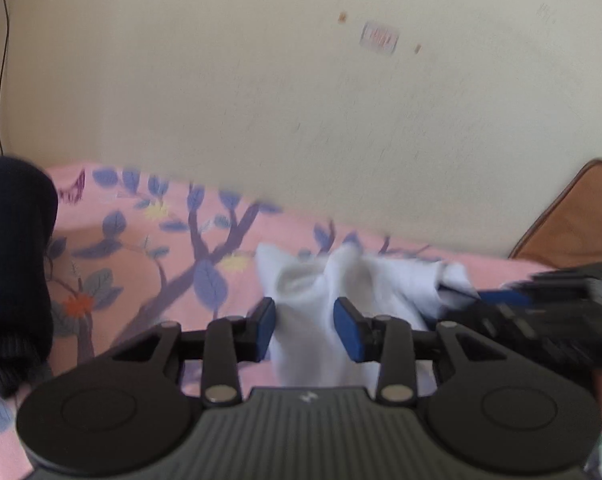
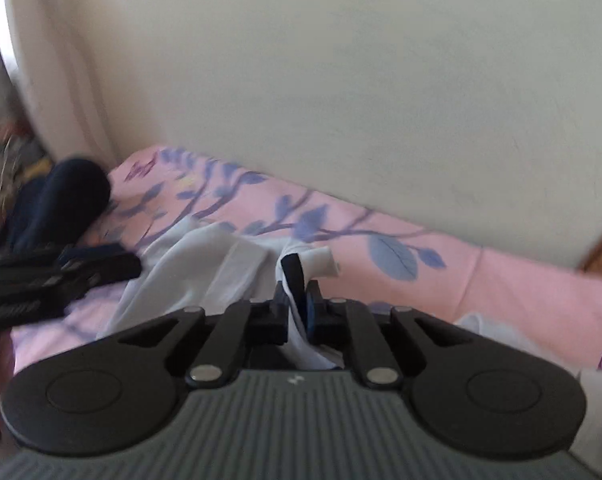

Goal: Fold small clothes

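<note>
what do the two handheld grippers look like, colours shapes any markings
Both match: the left gripper and right gripper have a grey ribbed body with a small white logo, two round black discs at the sides, black linkage arms with silver rivets, and blue pads on black fingers. No cables show.

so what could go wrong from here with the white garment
1. The left gripper stands open with the white garment loose between its pads, so that side may sag or slip away.
2. Only the right gripper pinches the cloth, on a thin bunched edge; a pull could tug it free or drag the garment askew over the pink sheet.
3. The two grippers sit close together and could bump.
</note>
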The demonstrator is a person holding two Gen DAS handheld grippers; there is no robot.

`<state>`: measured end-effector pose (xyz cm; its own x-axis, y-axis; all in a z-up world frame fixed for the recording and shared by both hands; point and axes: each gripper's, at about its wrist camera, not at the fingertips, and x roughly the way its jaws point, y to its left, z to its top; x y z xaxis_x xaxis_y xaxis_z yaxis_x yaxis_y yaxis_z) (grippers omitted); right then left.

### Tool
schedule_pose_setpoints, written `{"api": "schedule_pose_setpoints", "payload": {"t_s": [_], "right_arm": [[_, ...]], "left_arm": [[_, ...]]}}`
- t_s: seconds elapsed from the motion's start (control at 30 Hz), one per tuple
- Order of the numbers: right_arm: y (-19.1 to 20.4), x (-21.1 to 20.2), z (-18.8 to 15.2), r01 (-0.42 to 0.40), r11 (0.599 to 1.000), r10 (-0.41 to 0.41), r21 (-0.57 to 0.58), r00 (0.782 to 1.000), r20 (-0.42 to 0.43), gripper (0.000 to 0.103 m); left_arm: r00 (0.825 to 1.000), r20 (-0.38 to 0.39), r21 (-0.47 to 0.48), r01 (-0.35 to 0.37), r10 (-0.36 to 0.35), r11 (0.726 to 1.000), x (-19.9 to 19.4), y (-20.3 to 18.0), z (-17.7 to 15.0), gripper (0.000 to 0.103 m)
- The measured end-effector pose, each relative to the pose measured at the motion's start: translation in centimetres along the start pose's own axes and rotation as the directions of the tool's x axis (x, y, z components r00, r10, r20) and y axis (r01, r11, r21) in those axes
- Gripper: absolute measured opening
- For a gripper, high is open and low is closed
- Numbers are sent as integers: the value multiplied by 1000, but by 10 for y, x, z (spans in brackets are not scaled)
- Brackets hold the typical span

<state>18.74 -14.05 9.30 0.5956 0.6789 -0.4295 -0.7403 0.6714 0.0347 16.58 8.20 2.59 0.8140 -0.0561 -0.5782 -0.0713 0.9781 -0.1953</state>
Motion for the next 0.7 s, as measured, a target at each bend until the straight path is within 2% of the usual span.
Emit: {"api": "schedule_pose_setpoints", "payload": {"t_s": [0.03, 0.07, 0.13, 0.2, 0.3, 0.33, 0.47, 0.5, 0.53, 0.6, 0.63, 0.67, 0.7], "right_arm": [[1, -4, -5, -53, 999, 52, -3, 998, -45, 47], [-5, -9, -10, -98, 995, 99, 26, 992, -72, 50], [-20, -20, -12, -135, 988, 139, 80, 988, -59, 50], [-42, -25, -8, -124, 978, 129, 167, 991, -19, 52], [-58, -14, 11, -110, 947, 106, 300, 994, 29, 64], [-64, -10, 13, -104, 935, 100, 338, 995, 30, 71], [-81, 31, 17, -63, 877, 92, 477, 995, -38, 72], [-87, 44, 15, -60, 849, 112, 524, 991, -67, 70], [-90, 51, 14, -68, 832, 130, 550, 989, -74, 53], [-88, 52, 23, -105, 822, 152, 559, 988, -39, 8], [-84, 48, 29, -125, 831, 138, 541, 990, 17, 8], [-77, 41, 36, -135, 858, 109, 495, 991, 81, 7], [-68, 35, 44, -105, 899, 56, 424, 990, 127, 7]], "left_arm": [[1000, -24, -17, 2, -2, 1000, 6, 3, -2, 33], [999, -41, -32, 3, -4, 999, 11, 5, -5, 34], [999, -38, -36, 6, -7, 999, 11, 6, -6, 37], [999, -38, -37, 5, -6, 999, 11, 7, -7, 38], [999, -36, -43, 10, -12, 999, 10, 9, -8, 38], [999, -36, -42, 10, -11, 999, 10, 9, -8, 38], [999, -35, -37, 4, -5, 999, 10, 7, -9, 38], [999, -35, -39, 4, -6, 999, 10, 8, -9, 38], [999, -34, -40, 5, -6, 999, 10, 8, -9, 38], [999, -35, -38, 6, -7, 999, 11, 8, -9, 38], [999, -35, -37, 6, -7, 999, 11, 8, -9, 38], [999, -35, -35, 9, -10, 999, 11, 8, -9, 38], [999, -35, -36, 9, -11, 999, 11, 8, -9, 39]]}}
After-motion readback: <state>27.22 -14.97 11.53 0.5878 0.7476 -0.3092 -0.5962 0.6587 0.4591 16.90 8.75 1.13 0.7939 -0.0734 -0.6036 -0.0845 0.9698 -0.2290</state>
